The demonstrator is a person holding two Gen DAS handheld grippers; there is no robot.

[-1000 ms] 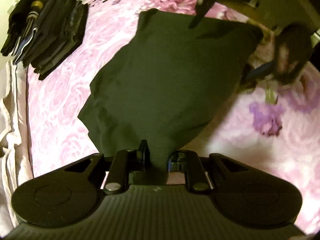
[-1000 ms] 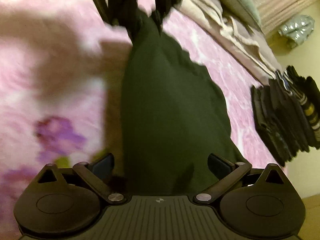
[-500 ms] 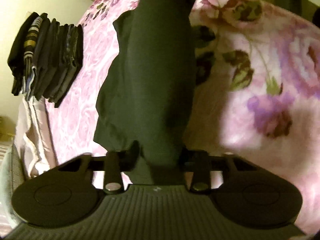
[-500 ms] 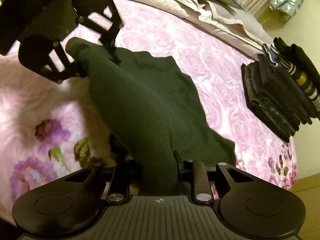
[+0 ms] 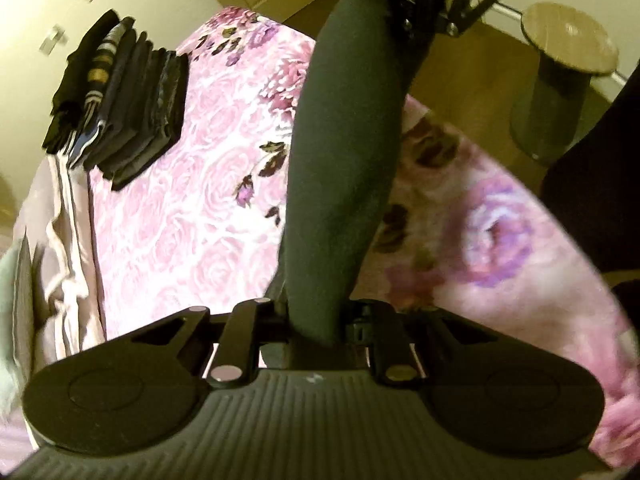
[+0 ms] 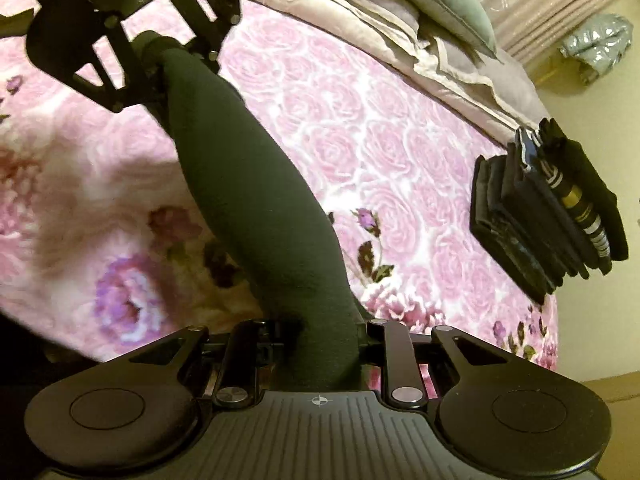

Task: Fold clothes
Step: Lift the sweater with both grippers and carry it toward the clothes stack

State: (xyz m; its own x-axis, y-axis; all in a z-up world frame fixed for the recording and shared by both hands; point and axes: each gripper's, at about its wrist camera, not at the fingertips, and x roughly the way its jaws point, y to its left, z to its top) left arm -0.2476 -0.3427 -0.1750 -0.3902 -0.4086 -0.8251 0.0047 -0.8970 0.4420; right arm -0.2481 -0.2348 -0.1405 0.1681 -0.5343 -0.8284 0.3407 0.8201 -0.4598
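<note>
Both grippers have lifted the dark cloth (image 5: 344, 168) off the pink flowery blanket (image 5: 192, 208), and now it hangs bunched like a thick rope between them. The left gripper (image 5: 316, 320) pinches one end; the right gripper (image 6: 320, 336), whose jaws just closed, pinches the other. Pull apart gently so the soft, floppy cloth spreads flat. Folded clothes (image 6: 548, 208) sit stacked nearby.

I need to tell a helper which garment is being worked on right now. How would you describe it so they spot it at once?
Start at the bed with the pink rose blanket. A stack of folded dark clothes sits at its edge. The garment in work is the dark green cloth, stretched into a thick band between the left gripper and the right gripper, both jaws shut on it: the only piece held up, unfolded.
</note>
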